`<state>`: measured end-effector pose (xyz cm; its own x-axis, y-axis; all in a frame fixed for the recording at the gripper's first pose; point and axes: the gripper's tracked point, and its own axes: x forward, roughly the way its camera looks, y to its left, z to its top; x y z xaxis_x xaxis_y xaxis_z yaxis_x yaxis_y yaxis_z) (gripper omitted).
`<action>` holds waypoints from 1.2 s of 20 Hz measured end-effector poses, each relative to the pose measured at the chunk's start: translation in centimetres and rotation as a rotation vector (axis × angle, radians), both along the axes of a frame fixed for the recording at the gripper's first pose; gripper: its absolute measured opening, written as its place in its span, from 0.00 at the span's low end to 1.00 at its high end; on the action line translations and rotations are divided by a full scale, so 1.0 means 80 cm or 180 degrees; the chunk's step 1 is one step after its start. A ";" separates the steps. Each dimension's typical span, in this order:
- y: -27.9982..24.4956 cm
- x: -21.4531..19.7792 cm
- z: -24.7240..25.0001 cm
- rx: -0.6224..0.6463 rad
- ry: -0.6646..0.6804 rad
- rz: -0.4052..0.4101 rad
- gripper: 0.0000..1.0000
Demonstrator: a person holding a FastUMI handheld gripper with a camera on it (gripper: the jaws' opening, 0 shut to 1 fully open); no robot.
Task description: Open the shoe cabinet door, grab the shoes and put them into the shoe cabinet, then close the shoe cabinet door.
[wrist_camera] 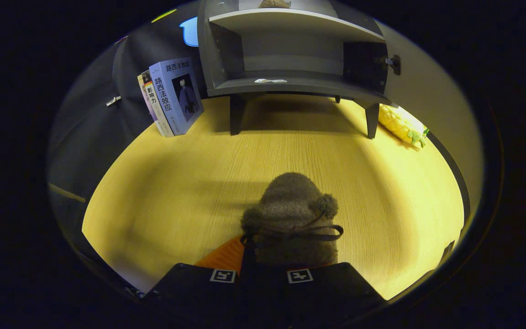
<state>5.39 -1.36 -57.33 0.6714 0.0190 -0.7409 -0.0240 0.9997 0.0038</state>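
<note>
I saw my gripper (263, 269) as a broad, dark housing, wide at the base and narrowing toward its two fingers. Each side carried a small square fiducial marker, black pattern on white. A ribbed orange panel (224, 256) showed beside the left marker. I saw no cables or screws.

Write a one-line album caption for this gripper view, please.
Gripper holding a fuzzy brown shoe over the wooden table, facing the open shoe cabinet.
</note>
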 end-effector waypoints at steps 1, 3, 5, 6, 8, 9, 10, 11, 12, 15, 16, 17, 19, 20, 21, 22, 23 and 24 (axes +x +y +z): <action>-0.001 0.005 -0.002 -0.0015 -0.0015 -0.0004 0.26; -0.002 0.015 -0.004 0.0014 -0.0072 -0.0036 0.26; -0.004 0.023 -0.003 0.0074 -0.0153 -0.0086 0.26; -0.005 0.027 -0.003 0.0103 -0.0185 -0.0123 0.26; -0.007 0.034 -0.003 0.0131 -0.0227 -0.0159 0.26; -0.008 0.037 -0.004 0.0119 -0.0233 -0.0163 0.26; -0.009 0.039 -0.005 0.0103 -0.0245 -0.0162 0.26; -0.010 0.041 -0.005 0.0086 -0.0268 -0.0158 0.26; -0.009 0.043 -0.004 0.0083 -0.0290 -0.0153 0.26; -0.012 0.045 -0.004 0.0085 -0.0273 -0.0155 0.16; -0.013 0.043 -0.002 0.0111 -0.0250 -0.0150 0.10; -0.011 0.047 -0.008 0.0116 -0.0233 -0.0129 0.05; -0.010 0.044 -0.005 0.0099 -0.0207 -0.0057 0.05; -0.011 0.041 -0.004 0.0092 -0.0186 -0.0040 0.05; -0.014 0.038 0.000 0.0090 -0.0170 -0.0049 0.05; -0.016 0.037 0.006 0.0126 -0.0173 -0.0057 0.05; -0.017 0.038 0.017 0.0150 -0.0188 -0.0077 0.05; -0.021 0.039 0.031 0.0158 -0.0207 -0.0089 0.05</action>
